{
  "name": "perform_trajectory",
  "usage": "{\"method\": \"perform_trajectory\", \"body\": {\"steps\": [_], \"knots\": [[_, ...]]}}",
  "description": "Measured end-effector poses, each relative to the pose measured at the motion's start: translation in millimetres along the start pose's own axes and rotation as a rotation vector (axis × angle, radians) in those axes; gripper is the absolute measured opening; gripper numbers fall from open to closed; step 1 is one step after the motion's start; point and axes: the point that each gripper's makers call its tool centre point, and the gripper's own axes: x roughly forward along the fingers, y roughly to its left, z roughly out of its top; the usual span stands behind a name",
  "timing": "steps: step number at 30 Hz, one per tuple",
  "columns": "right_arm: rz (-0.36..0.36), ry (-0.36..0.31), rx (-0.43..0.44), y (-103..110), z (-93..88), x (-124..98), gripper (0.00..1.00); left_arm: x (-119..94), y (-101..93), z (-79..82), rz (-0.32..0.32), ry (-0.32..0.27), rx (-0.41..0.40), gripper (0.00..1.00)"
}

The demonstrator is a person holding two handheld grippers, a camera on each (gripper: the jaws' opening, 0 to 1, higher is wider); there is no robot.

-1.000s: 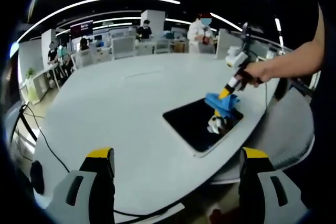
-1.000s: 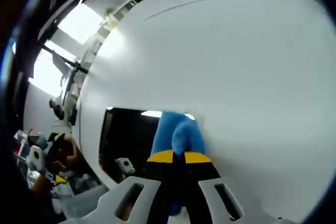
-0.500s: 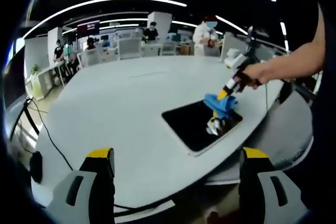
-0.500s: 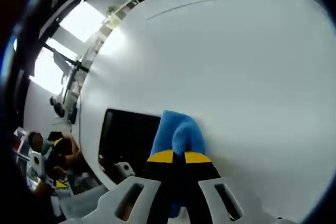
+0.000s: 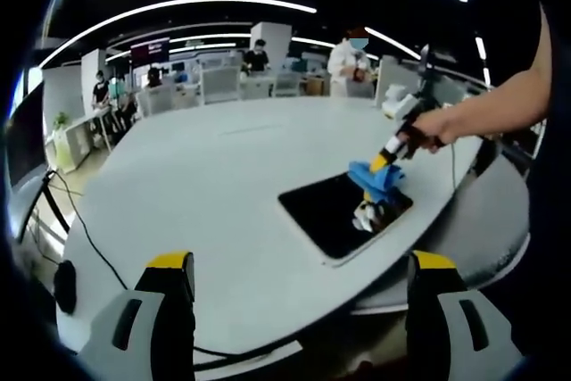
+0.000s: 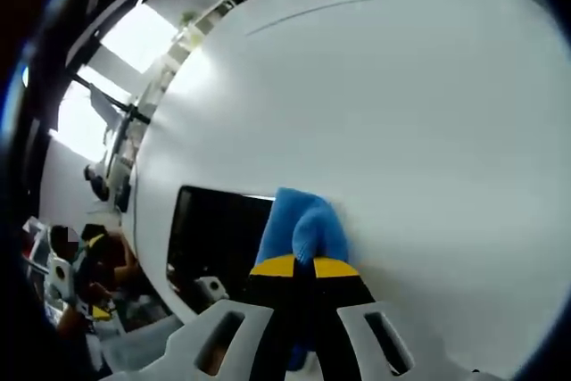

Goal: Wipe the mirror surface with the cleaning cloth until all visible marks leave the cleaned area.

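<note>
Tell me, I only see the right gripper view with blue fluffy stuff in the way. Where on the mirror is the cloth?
Observer: In the left gripper view, the blue cleaning cloth presses on the far corner of the dark rectangular mirror, nearest the person's hand.
Operator: Is the other gripper helping?
Observer: No. The left gripper hangs back off the edge of the round white table, its fingers wide apart and holding nothing.
Operator: Who else is there?
Observer: Several people stand and sit at desks beyond the table, one in a white coat.
</note>
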Motion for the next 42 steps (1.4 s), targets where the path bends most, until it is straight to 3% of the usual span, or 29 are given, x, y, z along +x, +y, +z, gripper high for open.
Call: {"method": "perform_trajectory", "body": {"steps": [10, 15, 23, 28, 42], "knots": [[-0.026, 0.004, -0.036, 2, 2.3, 0, 0.0, -2, 2.0, -2.9, -0.009, 0.01, 0.005, 1.0], [-0.046, -0.036, -0.072, -1, 15.0, 3, 0.0, -2, 5.5, -3.1, -0.009, 0.012, 0.008, 1.0], [-0.056, -0.022, -0.069, -3, 25.9, 8, 0.0, 2, 7.9, 0.6, -0.018, 0.023, 0.017, 1.0], [-0.046, -0.022, -0.067, -5, 24.6, 9, 0.0, 8, 8.0, 6.3, -0.019, 0.01, 0.014, 1.0], [-0.034, -0.009, -0.079, -2, 22.6, 7, 0.0, 9, 4.5, 0.9, -0.025, 0.011, 0.002, 1.0]]}}
